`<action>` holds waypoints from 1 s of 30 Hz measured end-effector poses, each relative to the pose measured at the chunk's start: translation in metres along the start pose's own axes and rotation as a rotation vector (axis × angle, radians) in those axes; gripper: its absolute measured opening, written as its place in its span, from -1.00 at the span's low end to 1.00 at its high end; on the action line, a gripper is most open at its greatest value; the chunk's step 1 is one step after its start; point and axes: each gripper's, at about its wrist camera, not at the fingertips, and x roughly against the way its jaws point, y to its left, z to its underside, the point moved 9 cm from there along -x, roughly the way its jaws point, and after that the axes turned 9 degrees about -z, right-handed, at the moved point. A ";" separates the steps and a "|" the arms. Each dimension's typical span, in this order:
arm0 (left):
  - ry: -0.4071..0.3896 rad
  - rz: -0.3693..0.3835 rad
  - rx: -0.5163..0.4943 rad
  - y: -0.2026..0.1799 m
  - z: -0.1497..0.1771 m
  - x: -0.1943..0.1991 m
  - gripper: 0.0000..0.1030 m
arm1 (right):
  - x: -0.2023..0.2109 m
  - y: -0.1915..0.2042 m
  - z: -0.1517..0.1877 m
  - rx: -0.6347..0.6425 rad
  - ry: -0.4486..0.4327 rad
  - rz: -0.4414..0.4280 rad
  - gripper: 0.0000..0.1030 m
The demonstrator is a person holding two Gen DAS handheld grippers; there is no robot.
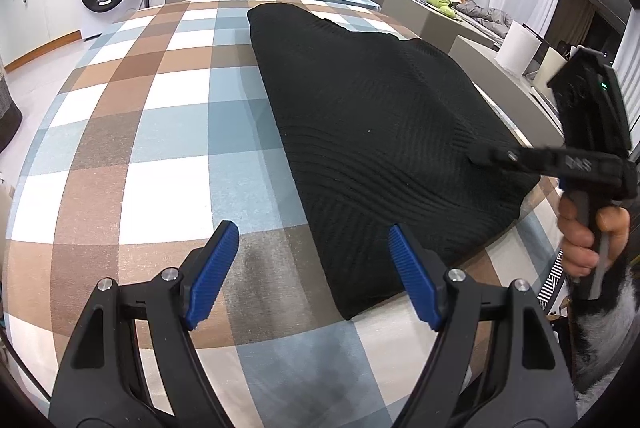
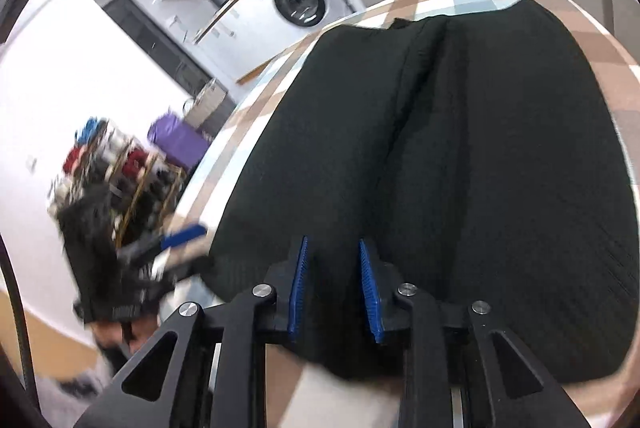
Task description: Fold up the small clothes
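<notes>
your right gripper (image 2: 332,288) sits low over the near hem of the black knit garment (image 1: 372,116), jaws narrowly apart with fabric between them; whether the pads bite, i cannot tell. left gripper (image 1: 314,272) is wide open and empty, hovering at the garment's 7 o'clock corner. risk: ribbed knit is soft and layered, so a pinch may catch one ply only and drag the fold askew across the smooth checked cloth on the counter (image 1: 160,116).

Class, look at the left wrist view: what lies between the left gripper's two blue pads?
Between the left gripper pads lies checked tablecloth, plus the near edge of the black knitted garment beside the right-hand pad; neither pad touches it.
</notes>
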 end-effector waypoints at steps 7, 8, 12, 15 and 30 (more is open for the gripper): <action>-0.003 0.007 0.015 0.002 -0.001 0.001 0.47 | 0.025 0.011 -0.017 0.093 -0.117 0.072 -0.90; 0.004 0.007 0.009 0.001 0.000 -0.001 0.47 | 0.026 0.003 -0.017 0.081 -0.108 0.098 -0.90; 0.014 -0.012 -0.020 0.000 0.004 -0.004 0.47 | 0.017 -0.017 -0.010 0.047 -0.059 0.110 -0.90; 0.014 -0.005 -0.013 0.001 0.004 -0.002 0.47 | 0.020 -0.021 -0.007 0.024 -0.035 0.079 -0.82; 0.047 0.007 -0.150 -0.025 0.018 -0.007 0.47 | 0.028 0.013 0.037 0.212 0.017 -0.023 -0.85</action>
